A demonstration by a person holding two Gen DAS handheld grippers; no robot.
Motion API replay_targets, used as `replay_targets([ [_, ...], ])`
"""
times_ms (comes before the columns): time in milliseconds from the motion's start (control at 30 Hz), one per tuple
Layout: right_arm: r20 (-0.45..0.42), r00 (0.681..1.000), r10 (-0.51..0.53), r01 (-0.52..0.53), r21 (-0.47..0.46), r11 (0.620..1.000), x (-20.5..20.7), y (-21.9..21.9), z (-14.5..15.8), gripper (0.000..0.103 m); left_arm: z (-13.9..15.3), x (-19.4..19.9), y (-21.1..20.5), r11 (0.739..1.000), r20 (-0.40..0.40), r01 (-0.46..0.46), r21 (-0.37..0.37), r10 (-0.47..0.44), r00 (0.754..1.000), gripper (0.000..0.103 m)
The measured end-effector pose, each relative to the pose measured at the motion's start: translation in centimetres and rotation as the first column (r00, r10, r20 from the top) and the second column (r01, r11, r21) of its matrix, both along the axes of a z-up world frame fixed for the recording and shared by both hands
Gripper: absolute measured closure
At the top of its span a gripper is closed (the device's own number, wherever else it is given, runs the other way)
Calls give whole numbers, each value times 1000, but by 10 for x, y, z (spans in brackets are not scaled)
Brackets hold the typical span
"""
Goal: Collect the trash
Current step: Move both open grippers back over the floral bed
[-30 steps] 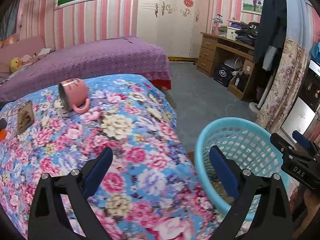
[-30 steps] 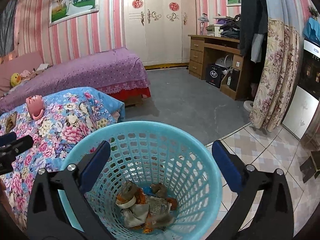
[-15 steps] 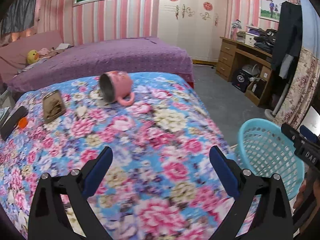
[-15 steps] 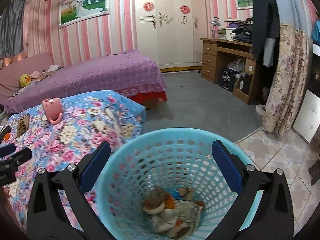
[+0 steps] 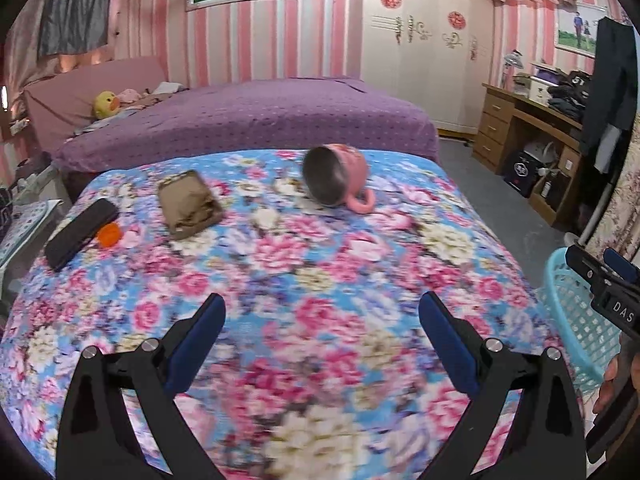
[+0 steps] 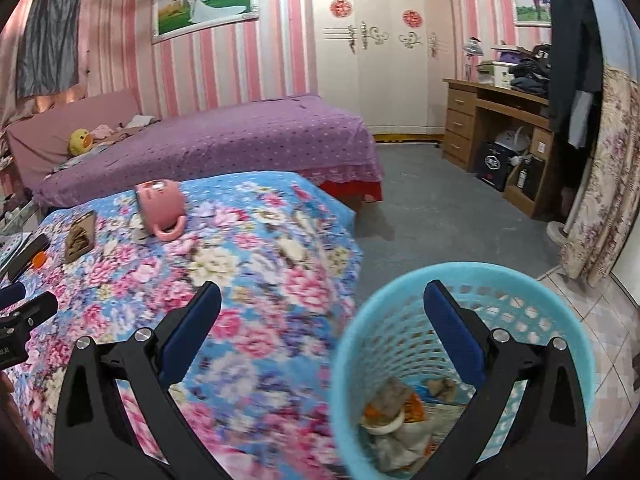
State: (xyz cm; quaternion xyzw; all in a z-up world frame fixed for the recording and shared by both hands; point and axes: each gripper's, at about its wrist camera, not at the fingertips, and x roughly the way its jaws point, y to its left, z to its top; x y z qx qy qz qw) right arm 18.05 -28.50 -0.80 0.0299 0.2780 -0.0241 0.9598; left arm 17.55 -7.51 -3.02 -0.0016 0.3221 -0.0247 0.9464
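Observation:
A light blue plastic basket point(image 6: 560, 304) stands on the floor by the floral bed; it holds crumpled wrappers and scraps point(image 6: 396, 412). Its edge shows in the left wrist view point(image 5: 576, 312). My right gripper point(image 6: 322, 312) is open and empty, over the bed's corner and the basket's left rim. My left gripper point(image 5: 322, 320) is open and empty above the floral bedspread point(image 5: 280, 264). On the bed lie a brown flat packet point(image 5: 188, 204), a small orange piece point(image 5: 109, 235), a black remote point(image 5: 80, 232) and a pink mug point(image 5: 340, 176) on its side.
A purple bed point(image 5: 248, 116) stands behind the floral one. A wooden desk point(image 6: 500, 120) with clutter and hanging clothes point(image 6: 572, 52) stand at the right. A flowered curtain point(image 6: 600, 184) hangs beside the basket. Grey floor point(image 6: 440, 208) lies between the beds and desk.
Both grippers have swung left, toward the bed. The basket has slid to the right in both views, and the packet, remote and orange piece have come into the left view.

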Motion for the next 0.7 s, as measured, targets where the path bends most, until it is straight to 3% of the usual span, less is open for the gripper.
replay_targets([
  [700,-45,987,156,-159,-62,985,28,93,-18,4,-25,1,107,988,-24,-149,27,150,988,6],
])
